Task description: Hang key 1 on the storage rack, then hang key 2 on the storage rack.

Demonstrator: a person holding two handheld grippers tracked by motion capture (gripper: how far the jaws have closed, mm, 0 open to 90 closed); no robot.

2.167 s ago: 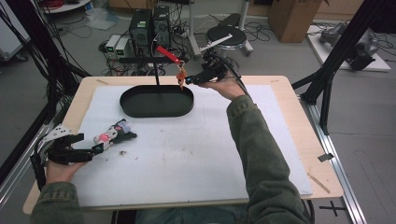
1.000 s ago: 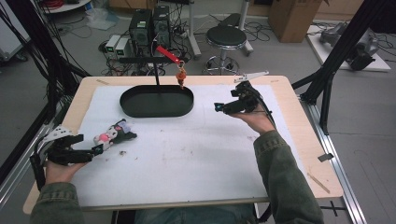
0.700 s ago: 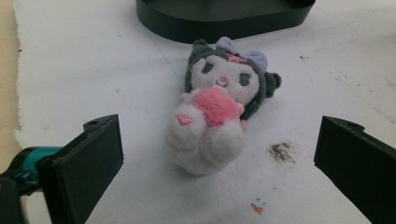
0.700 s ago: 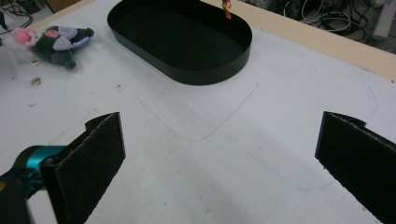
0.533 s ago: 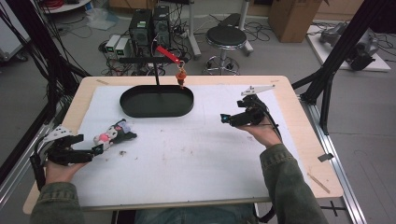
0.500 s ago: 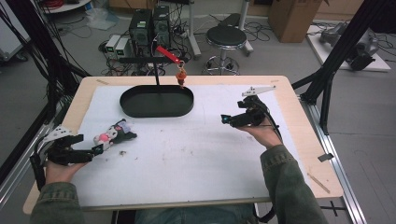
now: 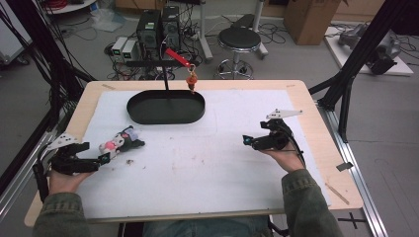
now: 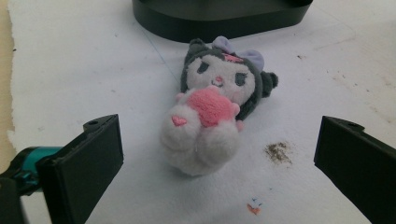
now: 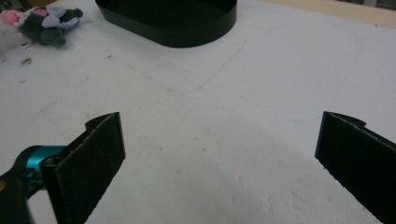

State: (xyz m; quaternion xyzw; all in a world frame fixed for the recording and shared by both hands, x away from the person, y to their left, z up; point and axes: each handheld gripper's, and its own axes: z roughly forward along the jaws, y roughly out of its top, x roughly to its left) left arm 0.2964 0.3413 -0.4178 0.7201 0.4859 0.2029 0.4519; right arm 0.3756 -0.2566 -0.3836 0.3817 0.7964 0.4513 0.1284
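Left gripper view: the left gripper (image 8: 219,158) has its fingers (image 8: 84,163) spread wide and released, with the plush toy (image 8: 212,107) lying on the white mat (image 8: 70,70) just ahead of them, touching neither. The toy lies on its back, its head toward the black oval tray (image 8: 219,18). High view: the right gripper (image 7: 247,140) rests on the tabletop (image 7: 306,98) at the right, well apart from the toy, its fingers likewise spread with nothing between them.
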